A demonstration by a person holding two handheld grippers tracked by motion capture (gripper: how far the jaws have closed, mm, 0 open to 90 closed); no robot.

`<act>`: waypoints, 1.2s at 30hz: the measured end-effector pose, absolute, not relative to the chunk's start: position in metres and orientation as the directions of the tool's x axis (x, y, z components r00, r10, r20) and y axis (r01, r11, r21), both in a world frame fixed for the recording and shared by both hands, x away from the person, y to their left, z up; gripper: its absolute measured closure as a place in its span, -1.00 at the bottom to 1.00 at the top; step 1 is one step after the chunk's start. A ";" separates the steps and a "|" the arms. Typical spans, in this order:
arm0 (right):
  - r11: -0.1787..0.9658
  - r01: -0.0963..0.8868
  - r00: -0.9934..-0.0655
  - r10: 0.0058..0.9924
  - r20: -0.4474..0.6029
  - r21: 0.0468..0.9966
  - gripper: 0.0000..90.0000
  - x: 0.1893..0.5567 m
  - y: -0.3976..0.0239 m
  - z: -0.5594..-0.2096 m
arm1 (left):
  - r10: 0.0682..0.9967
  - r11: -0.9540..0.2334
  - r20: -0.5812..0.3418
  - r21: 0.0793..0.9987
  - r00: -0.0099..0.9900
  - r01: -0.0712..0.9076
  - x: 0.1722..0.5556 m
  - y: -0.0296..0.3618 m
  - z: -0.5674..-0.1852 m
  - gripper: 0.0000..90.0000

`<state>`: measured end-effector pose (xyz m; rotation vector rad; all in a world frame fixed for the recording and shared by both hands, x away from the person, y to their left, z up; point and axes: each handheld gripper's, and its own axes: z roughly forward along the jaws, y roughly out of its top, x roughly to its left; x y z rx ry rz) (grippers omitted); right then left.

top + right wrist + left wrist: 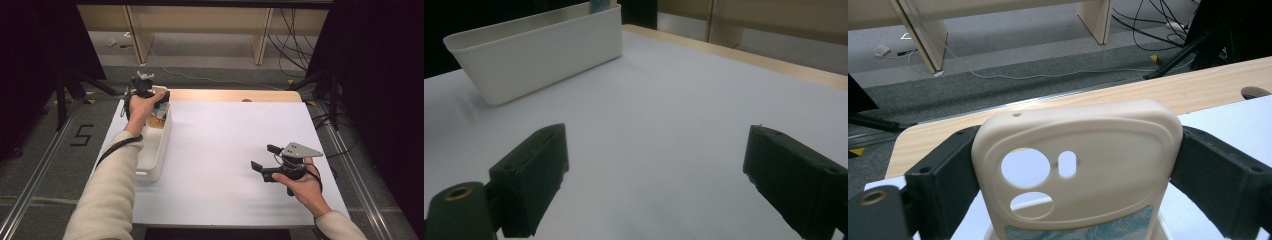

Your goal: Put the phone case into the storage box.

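A cream phone case (1083,160) with camera cut-outs stands upright between my left gripper's black fingers (943,175), which press on both its sides. A blue-patterned item shows just below it. In the high view my left gripper (159,101) hangs over the far end of the white bin (161,150). My right gripper (264,156) hovers low over the white table top at the right, its jaws wide apart with nothing between them. The right gripper view looks past that gripper (656,150) at the bin (544,55) farther off.
The white sheet (225,150) covers the table, with a wooden strip (235,95) along its far edge. The bin holds several small items (157,120) near its far end. Beyond the table are floor cables and wooden furniture legs.
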<state>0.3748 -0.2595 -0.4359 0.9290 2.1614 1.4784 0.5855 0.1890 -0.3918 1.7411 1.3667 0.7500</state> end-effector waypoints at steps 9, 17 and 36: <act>0.237 0.314 -0.719 0.692 0.068 0.919 -0.74 0.375 -0.259 -0.436 | 0.970 -0.113 -0.017 0.849 0.241 0.516 0.586 0.189 -0.391 -0.80; 0.236 0.315 -0.717 0.694 0.068 0.919 -0.74 0.375 -0.260 -0.436 | 0.973 -0.110 -0.016 0.845 0.230 0.523 0.587 0.189 -0.391 -0.81; 0.234 0.314 -0.718 0.692 0.069 0.920 -0.74 0.375 -0.260 -0.436 | 0.971 -0.106 -0.021 0.855 0.239 0.507 0.589 0.188 -0.389 -1.00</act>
